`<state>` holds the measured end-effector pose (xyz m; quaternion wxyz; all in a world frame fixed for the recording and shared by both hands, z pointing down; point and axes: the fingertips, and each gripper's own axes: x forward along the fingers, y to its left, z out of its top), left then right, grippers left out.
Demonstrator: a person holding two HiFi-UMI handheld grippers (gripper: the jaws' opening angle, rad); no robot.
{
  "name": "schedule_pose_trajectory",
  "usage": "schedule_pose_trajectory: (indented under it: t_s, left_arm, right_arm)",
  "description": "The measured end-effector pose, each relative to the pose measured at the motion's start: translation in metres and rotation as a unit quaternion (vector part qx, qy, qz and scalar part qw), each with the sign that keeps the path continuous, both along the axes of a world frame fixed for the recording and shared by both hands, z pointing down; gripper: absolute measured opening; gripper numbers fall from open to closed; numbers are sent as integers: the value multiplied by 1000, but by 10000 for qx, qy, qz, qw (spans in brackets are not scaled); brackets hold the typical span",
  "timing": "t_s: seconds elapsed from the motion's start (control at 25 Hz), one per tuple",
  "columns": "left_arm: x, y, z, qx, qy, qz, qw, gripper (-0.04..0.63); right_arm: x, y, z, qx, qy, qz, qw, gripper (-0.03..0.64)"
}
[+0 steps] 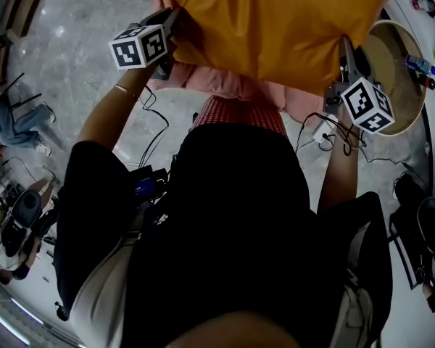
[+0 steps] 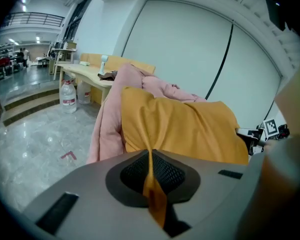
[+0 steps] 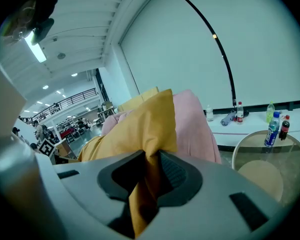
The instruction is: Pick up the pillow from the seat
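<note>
Head view first: both arms reach out ahead of the body. The left gripper is at the left edge of the orange pillow, the right gripper at its right edge. The left forearm angles up and outward with a bangle at the wrist, while the right forearm runs almost straight ahead. The pillow hangs stretched between the two grippers, over the pink seat, and a round table stands off to the right.

Over to the left gripper view: the jaws are pressed together on a thin fold of the pillow's orange cover, pinched tight. The pillow spreads out beyond them against the pink seat. I cannot tell whether it touches the seat.

And the right gripper view: these jaws clamp a thicker bunch of the same orange fabric at a corner, standing a little way apart around it. The pink seat rises just behind the pillow, with bottles on the round table to the right.
</note>
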<state>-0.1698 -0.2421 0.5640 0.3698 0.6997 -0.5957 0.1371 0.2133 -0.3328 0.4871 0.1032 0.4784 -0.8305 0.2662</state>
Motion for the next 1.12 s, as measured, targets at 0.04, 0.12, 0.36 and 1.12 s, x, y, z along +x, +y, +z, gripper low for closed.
schedule_pose_trajectory:
  t_s: [0.04,0.12,0.36,1.12]
  left_arm:
    - [0,0,-3,9,-29,54,10000,25]
    - [-2,3,-5,4,-28,87,10000,25]
    - [-11,13,-23,67,-61,112,9999,25]
    - [-10,20,-47,210,-57,108,9997,25]
  right_arm:
    - [-1,1,-2,12,-23,14,10000,98]
    - [-2,4,-6,15,-51,29,10000,98]
    - [-13,15,-14,13,-162,32,9999,98]
    - [-12,25,-37,255,-127,89,9996,98]
